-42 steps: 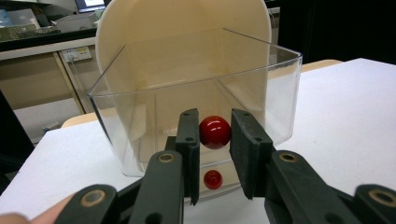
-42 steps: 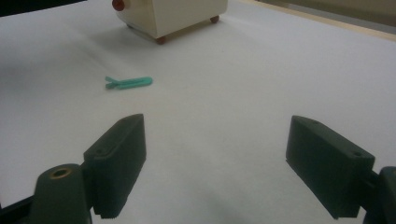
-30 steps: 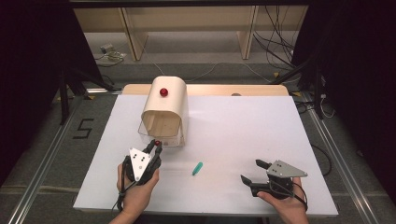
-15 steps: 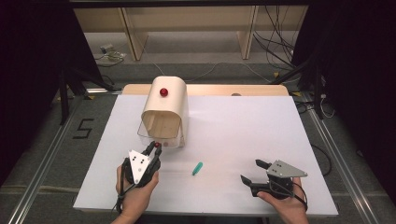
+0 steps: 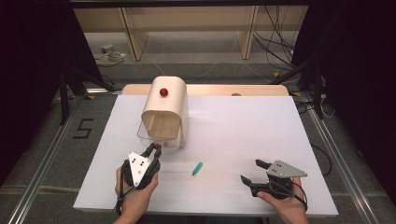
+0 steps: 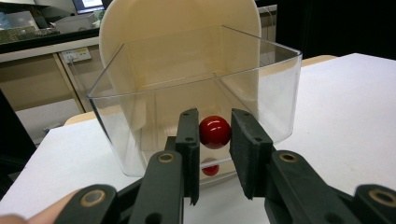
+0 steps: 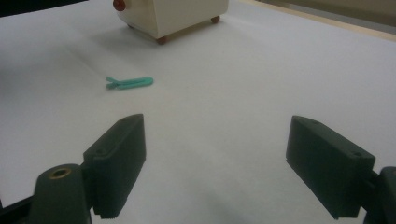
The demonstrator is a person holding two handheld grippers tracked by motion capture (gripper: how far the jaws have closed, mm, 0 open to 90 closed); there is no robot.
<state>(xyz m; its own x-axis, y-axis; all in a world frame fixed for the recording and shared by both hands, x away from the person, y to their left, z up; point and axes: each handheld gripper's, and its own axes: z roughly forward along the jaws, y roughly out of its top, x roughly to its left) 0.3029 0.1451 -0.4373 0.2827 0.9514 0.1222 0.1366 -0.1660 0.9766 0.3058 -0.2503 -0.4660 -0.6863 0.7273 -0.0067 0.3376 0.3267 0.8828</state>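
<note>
From above we count two grippers on one white table. The left gripper has its jaws closed on one red knob at the front of a clear drawer, which is pulled out of a cream box standing near the table's far left. A second red knob sits on top of the box. One teal clip lies flat on the table between the two grippers, touching neither. The right gripper rests at the near right, its jaws apart and holding nothing.

In the left gripper view we see the knob pinched between the two black jaws, against the drawer's clear front wall.

In the right gripper view the two jaws stand wide apart over bare table. The one clip lies ahead to the left, and the box stands beyond it on small round feet.
</note>
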